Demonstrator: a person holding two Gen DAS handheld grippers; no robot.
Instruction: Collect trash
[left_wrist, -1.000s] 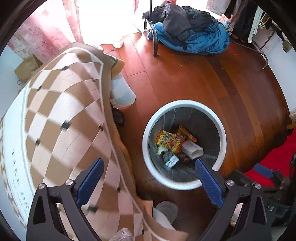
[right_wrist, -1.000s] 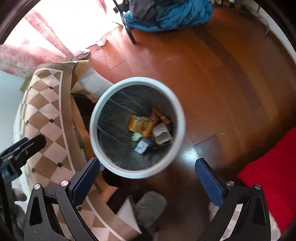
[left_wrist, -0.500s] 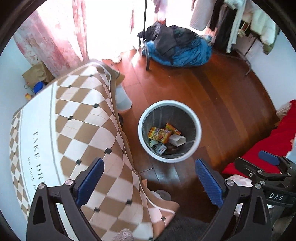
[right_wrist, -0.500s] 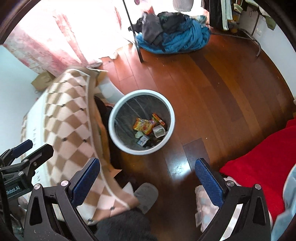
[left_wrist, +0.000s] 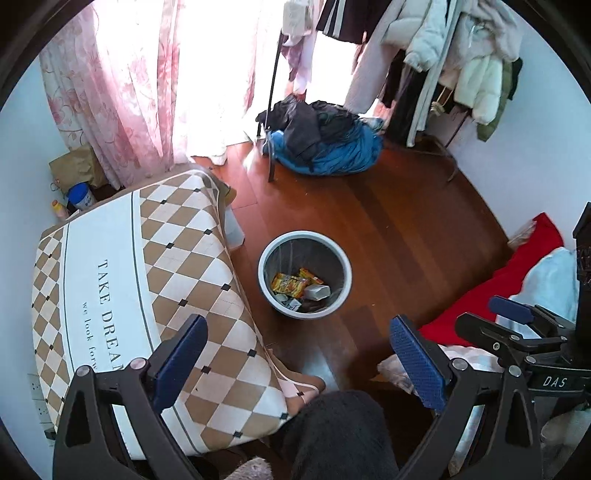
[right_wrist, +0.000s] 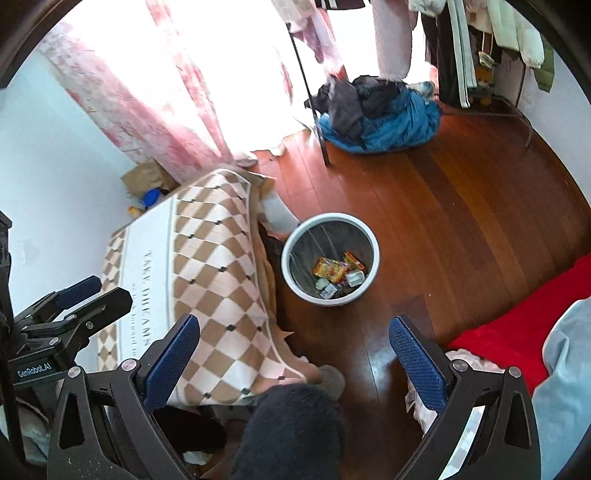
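left tool (left_wrist: 299, 363) jaws spread, holding nothing | right tool (right_wrist: 295, 360) jaws spread, holding nothing | trash bin (left_wrist: 266, 291) on wood floor (left_wrist: 406, 236), centre, just right of checkered-cloth worktop (left_wrist: 177, 266) | wrappers (left_wrist: 289, 285) and small carton (left_wrist: 317, 291) inside bin | blue clothes heap (left_wrist: 332, 155) far

Bedroom: clothes rack (left_wrist: 436, 66), curtains (left_wrist: 122, 92), bin (left_wrist: 304, 274).
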